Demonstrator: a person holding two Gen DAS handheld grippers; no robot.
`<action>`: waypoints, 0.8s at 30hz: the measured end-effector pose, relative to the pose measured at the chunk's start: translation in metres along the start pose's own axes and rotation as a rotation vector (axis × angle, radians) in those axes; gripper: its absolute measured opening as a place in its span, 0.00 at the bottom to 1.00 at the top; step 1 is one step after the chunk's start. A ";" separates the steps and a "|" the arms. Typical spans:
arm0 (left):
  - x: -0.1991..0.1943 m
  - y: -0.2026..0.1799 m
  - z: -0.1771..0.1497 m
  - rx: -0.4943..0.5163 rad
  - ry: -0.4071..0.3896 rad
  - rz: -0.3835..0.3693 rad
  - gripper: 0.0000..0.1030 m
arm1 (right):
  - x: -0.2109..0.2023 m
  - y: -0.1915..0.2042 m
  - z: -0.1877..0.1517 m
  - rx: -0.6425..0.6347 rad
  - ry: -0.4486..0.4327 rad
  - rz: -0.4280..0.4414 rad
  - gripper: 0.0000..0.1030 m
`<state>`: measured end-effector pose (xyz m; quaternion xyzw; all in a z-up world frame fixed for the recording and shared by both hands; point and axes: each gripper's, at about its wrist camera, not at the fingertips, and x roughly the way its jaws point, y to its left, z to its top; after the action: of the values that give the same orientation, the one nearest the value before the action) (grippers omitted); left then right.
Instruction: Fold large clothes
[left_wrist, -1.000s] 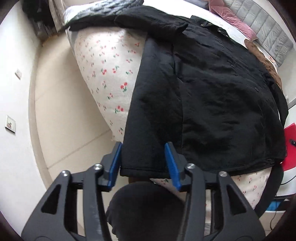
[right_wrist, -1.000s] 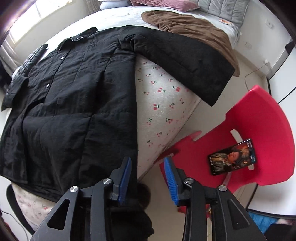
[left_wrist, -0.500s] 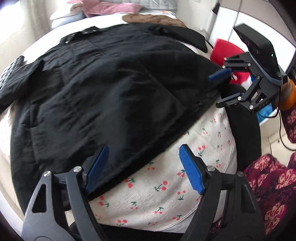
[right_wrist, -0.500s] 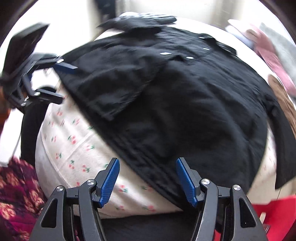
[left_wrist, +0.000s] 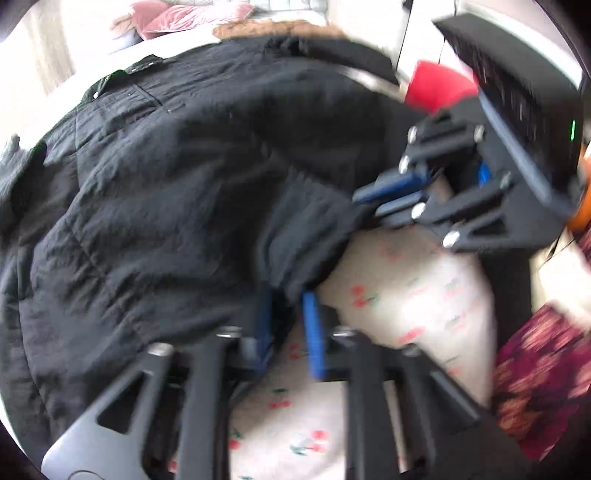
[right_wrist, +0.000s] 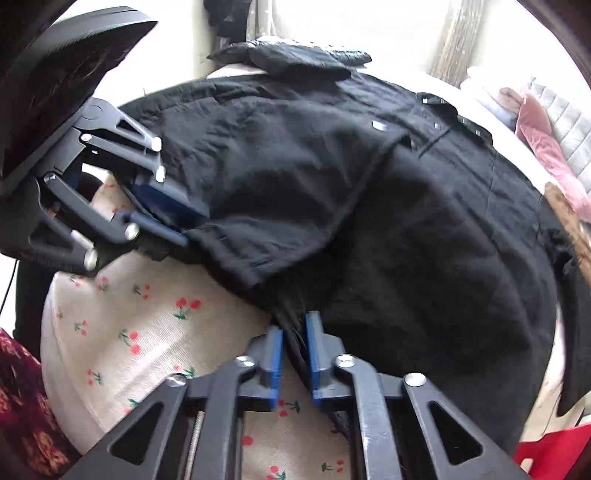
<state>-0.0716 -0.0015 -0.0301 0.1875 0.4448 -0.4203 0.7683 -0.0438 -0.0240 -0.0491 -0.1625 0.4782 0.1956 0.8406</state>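
A large black quilted jacket (left_wrist: 155, 192) lies spread on a bed with a white cherry-print sheet (left_wrist: 402, 295); it also fills the right wrist view (right_wrist: 406, 206). My left gripper (left_wrist: 288, 314) is shut on the jacket's bottom hem, which bunches between its blue pads. My right gripper (right_wrist: 293, 347) is shut on the hem further along. Each gripper shows in the other's view: the right one (left_wrist: 391, 199) and the left one (right_wrist: 162, 218), both clamped on hem cloth. The hem is lifted off the sheet (right_wrist: 122, 325).
A red plastic chair (left_wrist: 439, 88) stands past the bed's corner, also at the bottom right of the right wrist view (right_wrist: 550, 450). A brown blanket (left_wrist: 273, 27) and pink pillows (left_wrist: 192, 20) lie at the bed's head. Dark red patterned cloth (left_wrist: 543, 376) is close by.
Both grippers went from open above the hem to shut on it. The hem is now bunched and pulled up from the sheet, and the two grippers are closer together.
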 end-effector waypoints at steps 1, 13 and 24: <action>-0.018 -0.003 0.002 0.010 -0.042 -0.015 0.12 | -0.013 -0.002 0.002 0.023 -0.016 0.032 0.07; -0.054 -0.043 -0.029 0.206 0.107 -0.190 0.55 | -0.012 -0.012 -0.011 0.073 0.227 0.310 0.25; 0.009 0.069 0.064 -0.164 -0.073 -0.163 0.63 | 0.003 -0.107 0.051 0.374 -0.066 0.070 0.57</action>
<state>0.0205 -0.0084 -0.0091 0.0719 0.4634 -0.4503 0.7598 0.0476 -0.0931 -0.0178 0.0197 0.4838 0.1378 0.8640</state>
